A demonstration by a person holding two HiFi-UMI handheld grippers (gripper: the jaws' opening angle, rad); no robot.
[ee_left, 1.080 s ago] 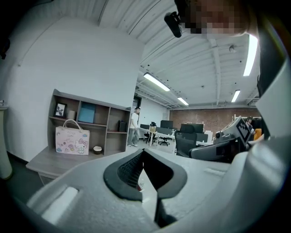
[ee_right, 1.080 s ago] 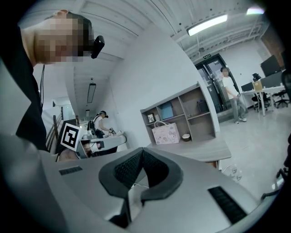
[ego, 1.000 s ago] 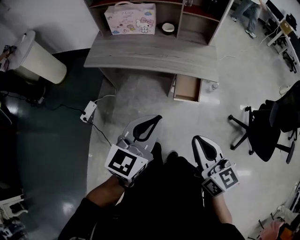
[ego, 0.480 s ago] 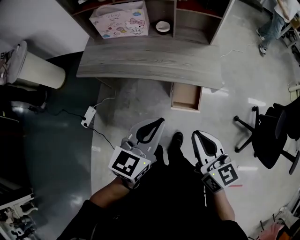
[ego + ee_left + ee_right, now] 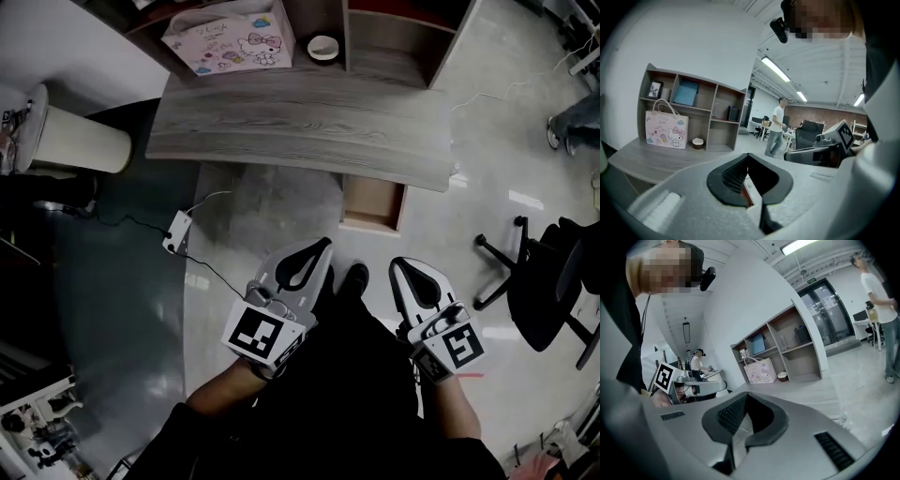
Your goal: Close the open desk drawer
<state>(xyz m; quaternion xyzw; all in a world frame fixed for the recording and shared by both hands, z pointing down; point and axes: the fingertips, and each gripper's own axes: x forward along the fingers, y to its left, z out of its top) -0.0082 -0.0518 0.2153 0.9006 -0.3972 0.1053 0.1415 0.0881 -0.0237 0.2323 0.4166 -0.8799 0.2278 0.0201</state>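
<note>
The open wooden drawer (image 5: 373, 205) sticks out from under the right part of the grey wood desk (image 5: 300, 122); the head view looks into it from above. My left gripper (image 5: 322, 247) is held over the floor short of the drawer and to its left, jaws shut with nothing between them. My right gripper (image 5: 397, 267) hangs just short of the drawer's front, also shut and empty. In the left gripper view the gripper (image 5: 747, 155) points at the desk. The right gripper (image 5: 746, 393) points at the desk in its own view too.
On the desk's shelf unit stand a pink cartoon-cat bag (image 5: 230, 41) and a small bowl (image 5: 322, 47). A white bin (image 5: 80, 141) stands at the left, a power strip (image 5: 176, 230) with its cable lies on the floor, and a black office chair (image 5: 553, 291) is at the right.
Both grippers have moved forward towards the desk, still shut. The desk and drawer now lie closer, and less of the drawer shows beyond the desk's edge.
</note>
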